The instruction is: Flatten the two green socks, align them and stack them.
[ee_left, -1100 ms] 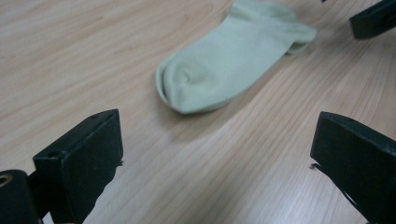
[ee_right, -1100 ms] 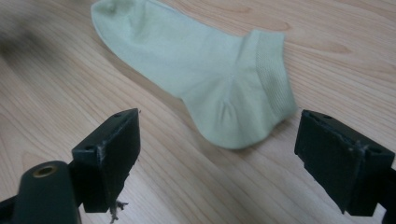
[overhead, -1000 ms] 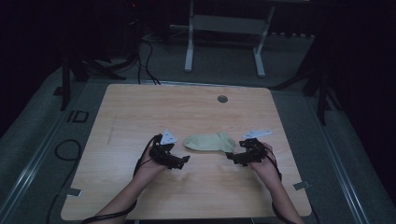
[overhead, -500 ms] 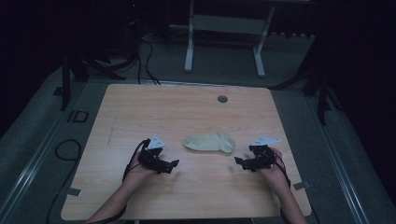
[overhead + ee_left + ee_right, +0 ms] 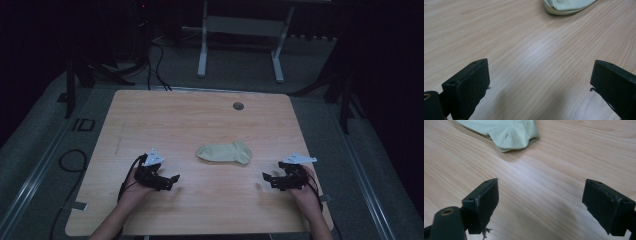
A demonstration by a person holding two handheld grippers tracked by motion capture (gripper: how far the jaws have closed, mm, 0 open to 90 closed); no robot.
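Roughly centred on the bench (image 5: 200,120): a pale yellowish-green sock (image 5: 224,153), lying flat, folded into a short oblong. Rounded and smooth at its left end, bunched and creased at its right end, with a few pleats meeting in a small pucker there, as seen in the right gripper view (image 5: 506,132). Soft, matte fabric, edges doubled over, nothing lying on it.

Left tongs (image 5: 167,180) low over the wood, near the front edge, off to the sock's left and nearer the person; jaws spread wide, nothing between them but bare grain. Right tongs (image 5: 270,179) likewise held low to the sock's right and nearer the front edge, jaws wide apart and empty. Neither pair touching the sock; both clearly apart from it.

Plenty of open wood all round: bare boards between the sock and each pair of tongs, a broad bare stretch behind the sock up to the far edge, broken only by a small round grey grommet (image 5: 238,106) near that edge. Right hand (image 5: 305,187) close to the bench's right front corner; left hand (image 5: 132,187) with more margin from the left edge.
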